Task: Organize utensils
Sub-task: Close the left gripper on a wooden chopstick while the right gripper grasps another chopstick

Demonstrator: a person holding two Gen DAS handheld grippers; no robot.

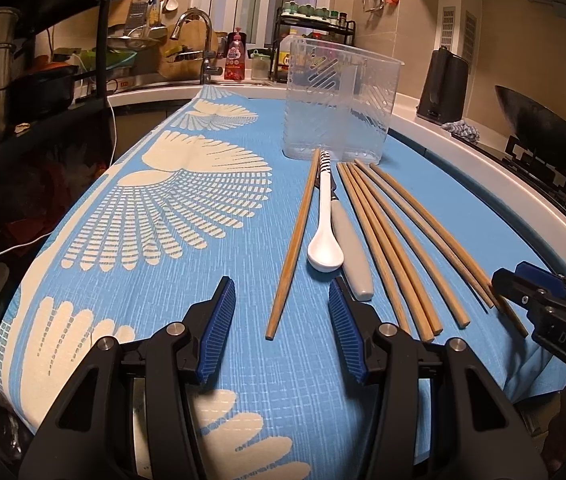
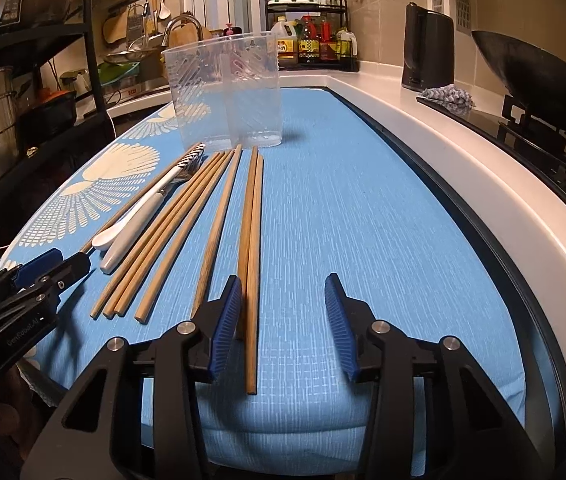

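Several bamboo chopsticks, a white spoon (image 1: 323, 240) and a grey-handled utensil (image 1: 353, 256) lie side by side on a blue patterned cloth (image 1: 163, 264). Behind them stands a clear plastic utensil holder (image 1: 339, 104), upright and empty as far as I can see. My left gripper (image 1: 283, 332) is open; the near end of a lone chopstick (image 1: 291, 240) lies between its pads, untouched. My right gripper (image 2: 285, 320) is open over a pair of chopsticks (image 2: 251, 264). The pair lies against the left pad (image 2: 227, 316), far from the right one. The holder (image 2: 227, 96) stands beyond.
A white counter edge (image 2: 463, 168) runs along the cloth's right side. On the counter are a black kettle (image 2: 427, 48), a crumpled rag (image 2: 449, 96) and a wok (image 2: 531, 76) on a stove. A faucet (image 1: 199, 36) and a bottle rack (image 2: 311, 40) are behind; dark shelving (image 1: 43, 60) stands left.
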